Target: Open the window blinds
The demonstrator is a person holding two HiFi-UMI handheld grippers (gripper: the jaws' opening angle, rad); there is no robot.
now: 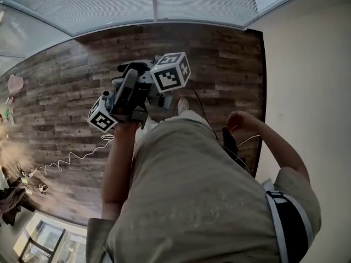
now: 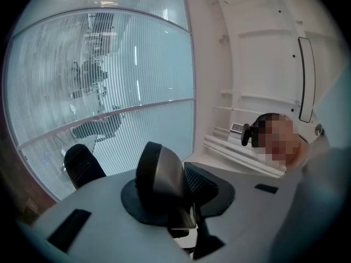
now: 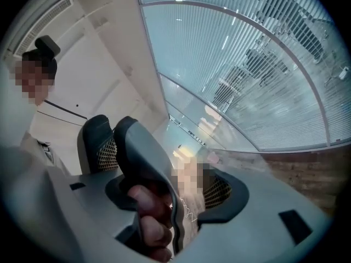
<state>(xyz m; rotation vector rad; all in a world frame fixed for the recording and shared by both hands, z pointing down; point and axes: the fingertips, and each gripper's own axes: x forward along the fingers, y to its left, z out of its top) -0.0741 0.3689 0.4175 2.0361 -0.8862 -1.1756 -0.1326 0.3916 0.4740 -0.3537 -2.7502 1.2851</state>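
Both tools bunched left of centre, blinds lowered straight ahead.

The left tool [image 2: 141,175] is standing spread, a dark rounded grip [image 2: 160,169] sitting unclamped between its jaws. The right tool [image 3: 159,166] is also gaping, around a grey handle [image 3: 137,147] that fingers [image 3: 151,232] are wrapping. The blinds [image 1: 109,7] are stretching across the top of the head view, slats running sideways, beyond the wood floor [image 1: 66,92]. The right hand [image 1: 241,119] is hanging at centre right, seemingly empty.
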